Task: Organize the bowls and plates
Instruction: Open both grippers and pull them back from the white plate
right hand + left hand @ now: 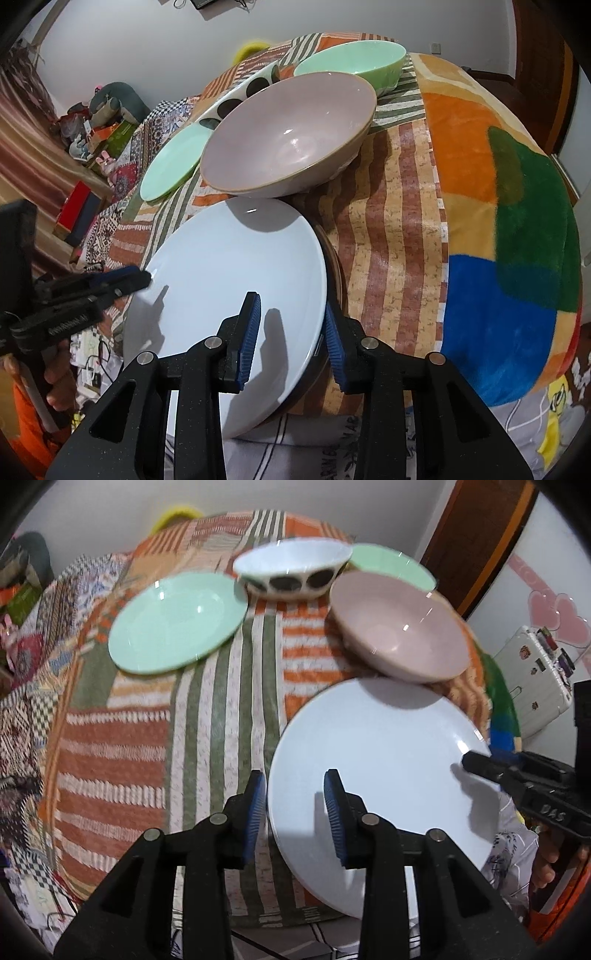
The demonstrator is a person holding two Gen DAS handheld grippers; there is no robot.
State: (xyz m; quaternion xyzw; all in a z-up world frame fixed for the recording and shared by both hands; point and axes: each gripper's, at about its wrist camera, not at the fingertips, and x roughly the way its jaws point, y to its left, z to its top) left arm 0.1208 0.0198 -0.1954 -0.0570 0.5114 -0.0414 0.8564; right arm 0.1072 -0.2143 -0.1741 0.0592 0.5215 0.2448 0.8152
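A pale blue plate (380,775) (229,295) lies tilted at the near edge of the patterned bed cover. My left gripper (295,812) straddles its left rim, jaws apart. My right gripper (291,336) straddles its right rim, jaws apart, and shows from the side in the left wrist view (480,764). Beyond the plate sits a pink bowl (399,627) (291,133). Behind it are a white bowl with dark ovals (291,566) (236,99), a green bowl (391,563) (351,62) and a green plate (177,622) (170,162).
The patterned cover (229,709) drapes the raised surface, with a bright fleece blanket (498,221) on the right. Clutter lies at the left (92,140). A white suitcase (532,679) stands by the right wall. A brown door (476,539) is behind.
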